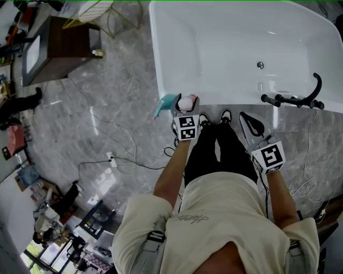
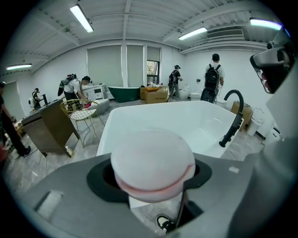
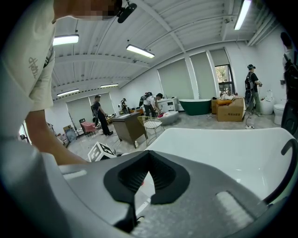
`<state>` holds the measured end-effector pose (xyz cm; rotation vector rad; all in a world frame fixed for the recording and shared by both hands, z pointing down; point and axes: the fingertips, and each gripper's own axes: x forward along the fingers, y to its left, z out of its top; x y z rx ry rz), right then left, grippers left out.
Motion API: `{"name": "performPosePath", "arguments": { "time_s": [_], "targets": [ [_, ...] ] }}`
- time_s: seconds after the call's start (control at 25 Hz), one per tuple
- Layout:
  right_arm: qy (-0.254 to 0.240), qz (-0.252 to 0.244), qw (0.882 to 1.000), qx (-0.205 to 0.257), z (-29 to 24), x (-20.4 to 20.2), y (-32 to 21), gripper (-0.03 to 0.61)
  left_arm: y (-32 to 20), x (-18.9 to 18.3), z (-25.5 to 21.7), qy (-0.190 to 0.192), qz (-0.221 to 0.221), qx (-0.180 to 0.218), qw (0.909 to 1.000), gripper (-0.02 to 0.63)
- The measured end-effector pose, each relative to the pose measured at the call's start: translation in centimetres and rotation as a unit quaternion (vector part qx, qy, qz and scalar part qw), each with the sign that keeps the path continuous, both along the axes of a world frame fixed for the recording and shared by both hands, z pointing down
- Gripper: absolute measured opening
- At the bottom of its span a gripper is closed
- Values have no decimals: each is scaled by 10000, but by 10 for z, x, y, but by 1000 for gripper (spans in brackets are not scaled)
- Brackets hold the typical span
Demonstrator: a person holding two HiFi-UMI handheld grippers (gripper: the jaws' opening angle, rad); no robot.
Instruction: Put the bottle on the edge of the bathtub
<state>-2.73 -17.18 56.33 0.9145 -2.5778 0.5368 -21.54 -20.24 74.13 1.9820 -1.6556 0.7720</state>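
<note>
A white bottle with a rounded pale pink cap (image 1: 186, 102) sits between the jaws of my left gripper (image 1: 185, 111), which is shut on it just below the cap. It hangs at the near left corner of the white bathtub (image 1: 236, 101), close to the rim. In the left gripper view the cap (image 2: 152, 165) fills the middle, with the tub (image 2: 153, 116) beyond and floor below. My right gripper (image 1: 251, 124) hangs by the near rim further right, shut with nothing in it; its black pads (image 3: 132, 179) meet at the tips.
A black faucet (image 1: 300, 99) stands on the tub's near right rim. A teal object (image 1: 163, 105) lies on the floor by the tub's corner. A cable (image 1: 112, 158) trails over the marble floor. A dark cabinet (image 1: 59, 48) and wire chair (image 1: 99, 10) stand far left.
</note>
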Motion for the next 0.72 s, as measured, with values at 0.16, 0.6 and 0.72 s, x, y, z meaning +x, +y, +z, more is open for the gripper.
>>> {"name": "performPosePath", "arguments": {
  "time_s": [0.16, 0.6, 0.72],
  "targets": [
    [-34, 31, 10000, 20, -2, -1, 6, 0, 4, 2, 0, -39, 45, -48, 10000, 314],
    [-99, 106, 9993, 348, -24, -2, 7, 1, 5, -3, -14, -93, 254, -70, 9996, 367],
    [-113, 137, 9987, 479, -33, -1, 4, 1, 6, -1, -29, -4, 308, 32, 9995, 357]
  ]
}}
